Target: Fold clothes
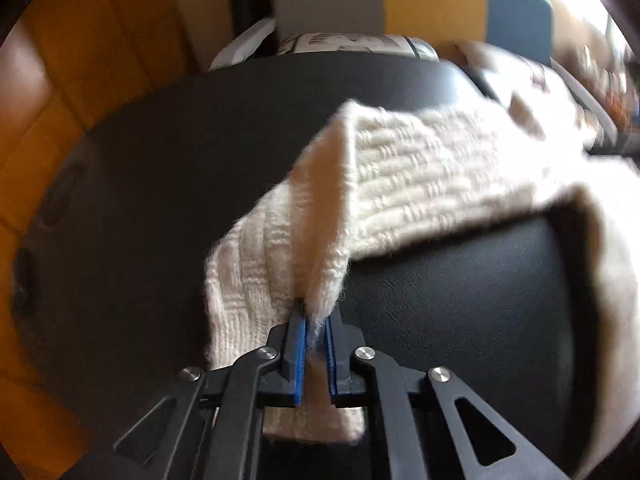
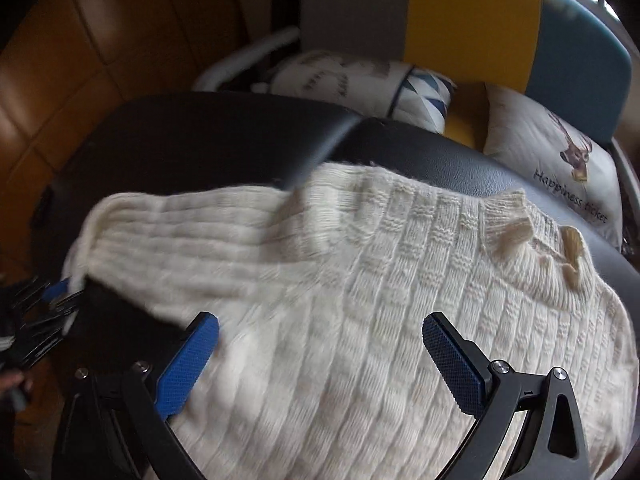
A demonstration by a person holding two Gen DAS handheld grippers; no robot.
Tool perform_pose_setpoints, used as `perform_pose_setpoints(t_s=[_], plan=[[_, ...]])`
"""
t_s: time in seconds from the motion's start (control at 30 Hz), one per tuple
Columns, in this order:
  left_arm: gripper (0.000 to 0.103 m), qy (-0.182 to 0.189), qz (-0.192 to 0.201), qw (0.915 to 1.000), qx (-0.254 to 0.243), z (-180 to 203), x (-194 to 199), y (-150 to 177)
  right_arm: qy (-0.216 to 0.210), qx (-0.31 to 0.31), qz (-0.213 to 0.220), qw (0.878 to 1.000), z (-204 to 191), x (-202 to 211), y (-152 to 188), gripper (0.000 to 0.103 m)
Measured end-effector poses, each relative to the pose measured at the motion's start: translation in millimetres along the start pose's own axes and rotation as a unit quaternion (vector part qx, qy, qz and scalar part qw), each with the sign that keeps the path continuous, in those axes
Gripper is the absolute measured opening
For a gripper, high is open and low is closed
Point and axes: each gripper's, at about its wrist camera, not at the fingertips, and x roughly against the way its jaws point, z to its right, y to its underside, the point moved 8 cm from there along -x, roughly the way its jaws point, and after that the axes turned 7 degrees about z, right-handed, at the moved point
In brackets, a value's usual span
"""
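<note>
While my left gripper (image 1: 316, 322) pinched the sweater (image 2: 360, 280) cuff and my right gripper (image 2: 320, 344) hung spread, a tug risked slipping the fuzzy knit free.

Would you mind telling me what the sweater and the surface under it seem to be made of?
Sweater: chunky cream knit, probably wool or acrylic; ribbed stitches and fuzzy edges show. Surface: black leather or leatherette, apparently padded; fine pebbled grain and a soft sheen.

Home living rm: sofa (image 2: 472, 20) w/ printed cushions (image 2: 560, 160), wood floor (image 2: 60, 60)
</note>
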Motion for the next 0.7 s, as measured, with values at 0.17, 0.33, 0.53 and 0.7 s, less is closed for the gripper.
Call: perform_pose_setpoints(t_s=[0.17,0.33,0.53,0.7], plan=[[0.006,0.151,0.047,0.9715,0.177,-38.0,37.4,-23.3,0.028,-0.006,-0.049,0.998,11.7,-37.5,14.0,0.103],[0.006,0.211,0.091,0.9340,0.274,-82.1,52.5,-63.8,0.030,-0.006,-0.033,0.999,11.2,-36.4,17.8,0.103],[0.006,0.226,0.093,0.9246,0.292,-111.1,73.1,-93.8,0.031,-0.008,-0.040,0.999,10.4,-38.0,16.4,0.103],[0.005,0.241,0.067,0.9253,0.286,-108.3,70.4,-127.8,0.032,-0.007,-0.043,0.999,9.8,-39.3,14.4,0.103]])
